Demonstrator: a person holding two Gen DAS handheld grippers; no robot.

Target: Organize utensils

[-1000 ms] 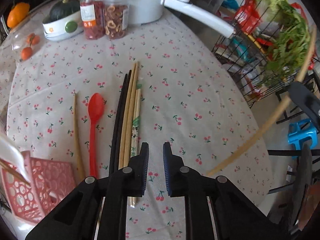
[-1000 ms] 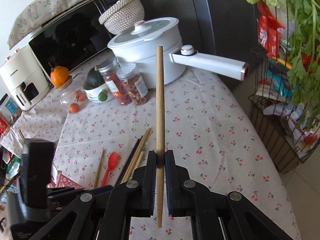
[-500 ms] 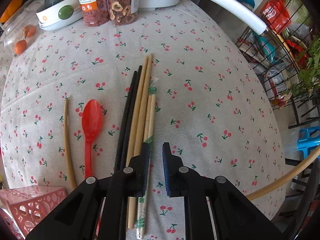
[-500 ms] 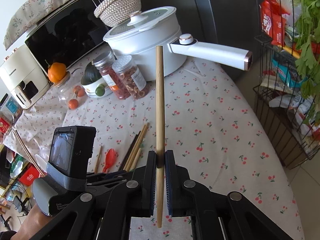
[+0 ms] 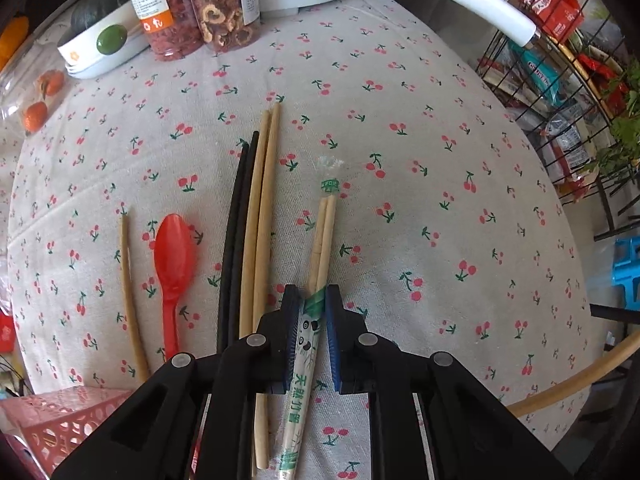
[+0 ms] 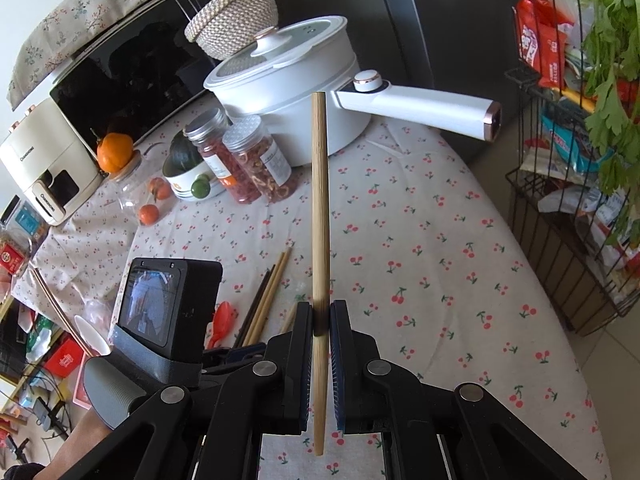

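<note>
In the left wrist view my left gripper straddles a wrapped pair of disposable chopsticks lying on the cherry-print tablecloth, jaws close on each side of the wrapper. To its left lie wooden chopsticks, black chopsticks, a red spoon and a single thin stick. My right gripper is shut on a single bamboo chopstick, held upright above the table. The left gripper's body shows at lower left in the right wrist view.
A pink perforated basket sits at the lower left. Two jars, a bowl with a squash, a white pot with a long handle and a microwave stand at the back. A wire rack stands off the table's right.
My left gripper moved forward and down onto the wrapped chopsticks, which have shifted to the right away from the wooden pair. The right gripper keeps holding its chopstick upright.
</note>
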